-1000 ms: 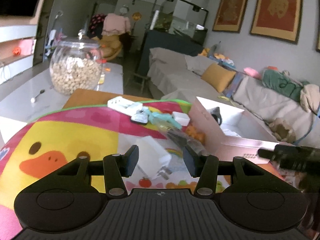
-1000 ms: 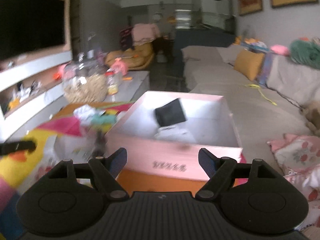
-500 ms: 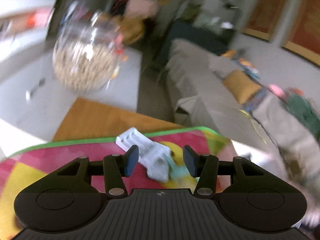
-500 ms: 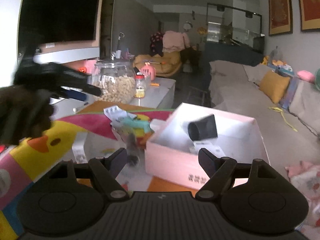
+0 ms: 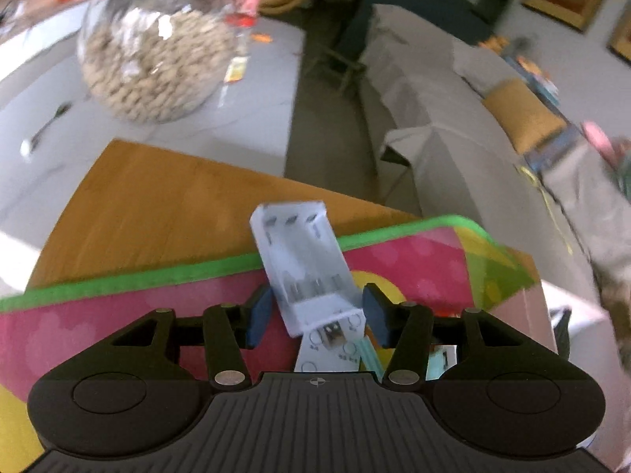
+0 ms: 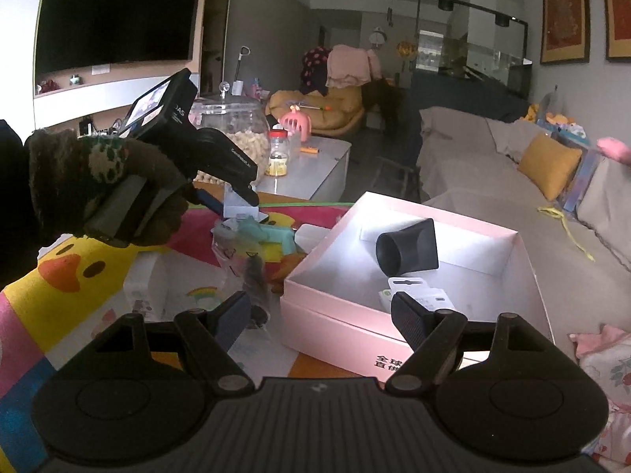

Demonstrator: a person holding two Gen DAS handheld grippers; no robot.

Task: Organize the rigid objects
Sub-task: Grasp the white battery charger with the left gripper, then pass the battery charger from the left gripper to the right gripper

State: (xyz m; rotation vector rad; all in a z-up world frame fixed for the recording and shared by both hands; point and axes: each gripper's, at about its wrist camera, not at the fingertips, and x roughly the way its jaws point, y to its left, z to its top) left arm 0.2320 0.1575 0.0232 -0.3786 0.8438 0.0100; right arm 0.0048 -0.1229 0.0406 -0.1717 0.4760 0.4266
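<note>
- left tool (image 5: 317, 313) is closing in on a white battery charger (image 5: 303, 264). The charger sits between the pads, but there's a visible gap on both sides, so no squeeze yet
- the charger's near end hides the stuff under it: a white card and something teal poke out, can't really tell what they are
- left wrist view is smeared by motion, so the big glass jar (image 5: 157, 43) on the grey desk (image 5: 256, 118) is just a blur
- from the right wrist view, a gloved hand (image 6: 98, 185) holds that tool tilted down over the duck mat (image 6: 71, 272); its tips land in the clutter pile
- right tool (image 6: 321, 317) hangs wide apart with nothing in it, low in front of the pink box (image 6: 398, 339)
- the box holds a black nozzle (image 6: 408, 246) and a small white packet half hidden behind the right finger
</note>
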